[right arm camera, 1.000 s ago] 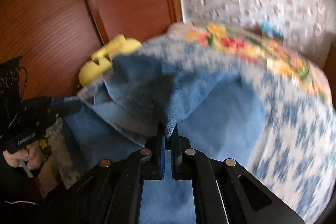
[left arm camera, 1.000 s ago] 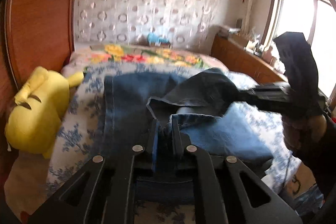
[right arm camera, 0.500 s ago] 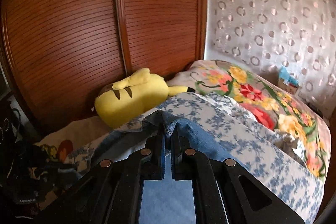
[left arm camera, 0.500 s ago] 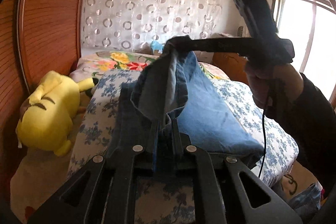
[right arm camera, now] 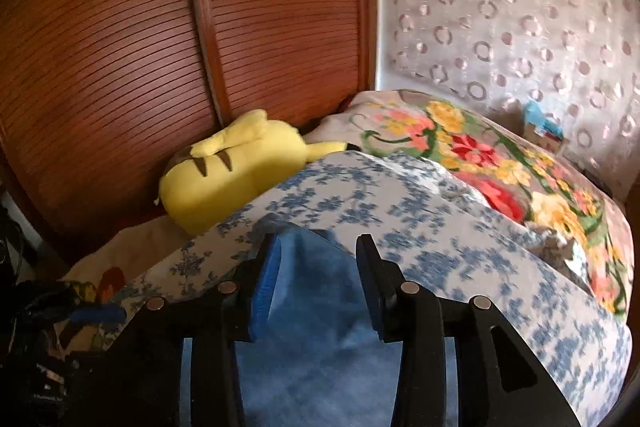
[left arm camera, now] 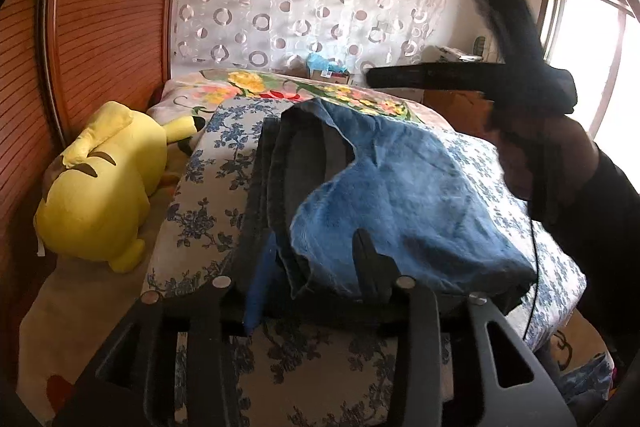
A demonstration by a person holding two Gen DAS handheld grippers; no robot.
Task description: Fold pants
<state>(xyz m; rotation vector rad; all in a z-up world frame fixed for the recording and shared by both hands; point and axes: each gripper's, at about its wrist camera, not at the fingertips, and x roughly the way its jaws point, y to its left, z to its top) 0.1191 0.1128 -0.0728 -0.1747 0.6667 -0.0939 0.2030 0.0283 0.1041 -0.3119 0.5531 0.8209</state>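
- Soft, matt blue denim pants (left arm camera: 400, 195), paler on the inside.
- Printed cotton-like bedcover (left arm camera: 208, 195), matt.
- Fuzzy yellow plush toy (left arm camera: 100, 187).
- Ribbed, semi-gloss wooden wardrobe (right arm camera: 120, 47), upper left.

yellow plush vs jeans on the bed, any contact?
Apart. The left wrist view shows a bare strip of blue-floral quilt between the yellow plush and the nearest edge of the jeans.

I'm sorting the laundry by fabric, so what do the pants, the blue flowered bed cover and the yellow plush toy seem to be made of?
Pants: likely denim; faded blue face, darker inner side, stitched hems, stiff folds, matte.
Blue flowered bed cover: seemingly thin woven cloth, perhaps cotton; printed pattern, matte, drapes smoothly.
Yellow plush toy: soft short-pile plush, probably synthetic; rounded stuffed shape, even matte surface.
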